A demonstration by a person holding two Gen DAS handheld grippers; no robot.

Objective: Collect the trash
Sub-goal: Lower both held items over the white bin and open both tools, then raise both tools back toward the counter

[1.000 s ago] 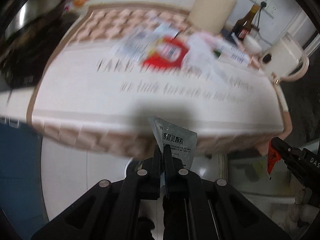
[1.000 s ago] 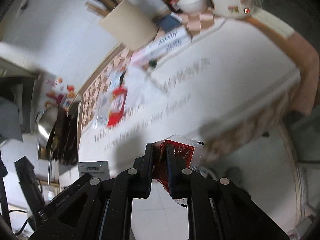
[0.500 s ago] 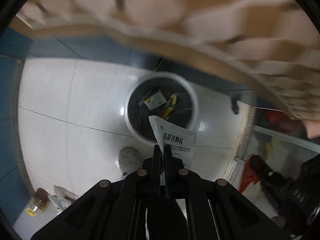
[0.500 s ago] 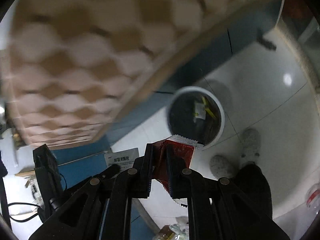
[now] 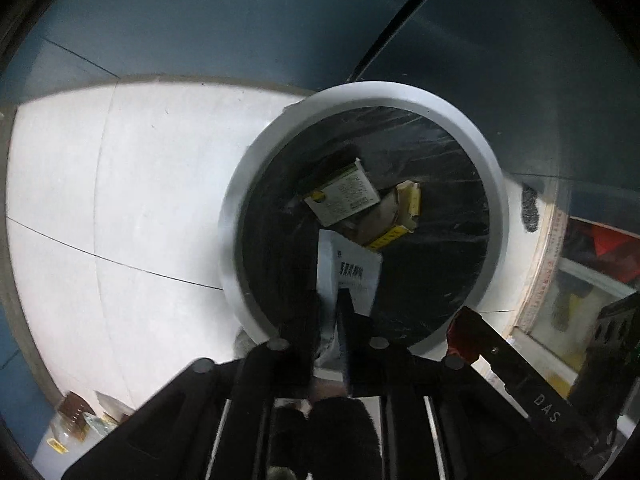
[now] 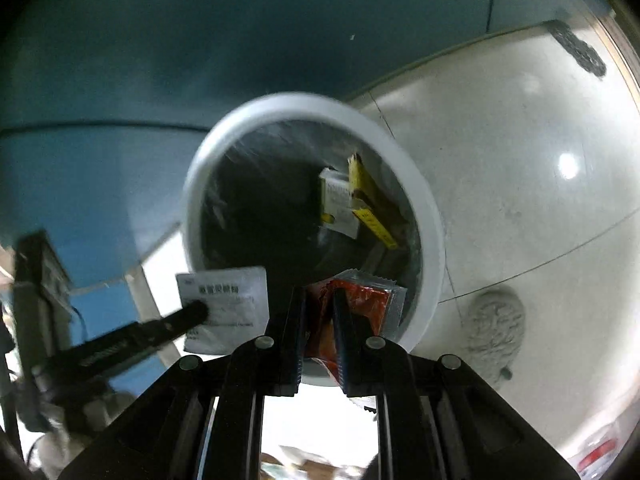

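The white tiled floor (image 5: 120, 208) fills much of both views, and behind it stands a dark blue wall (image 5: 240, 20). On the floor, against this wall, stands the round trash bin (image 5: 496, 184) with a white rim and a black bag inside. At the bottom of the bin lie a white box (image 5: 346, 194) with printed text and a yellow carton (image 5: 404, 208), touching each other.

The left gripper (image 5: 329, 308) is above the near side of the bin opening. Its jaws are closed down to a narrow gap on a white sachet (image 5: 352, 276) with dark printed characters; the sachet stands up from the fingers over the black bag. In the right wrist view the same sachet (image 6: 224, 304) appears at the left, just beside the bin rim (image 6: 432, 240).

The right gripper (image 6: 320, 312) is also near the bin's near edge. Its jaws are nearly together and pinch a red sachet (image 6: 364, 304) with a silver crimped edge, which is crumpled between the fingers and overlaps the rim in the view.

On the floor to the right of the bin lies a grey fluffy thing (image 6: 496, 320); I cannot tell what it is.
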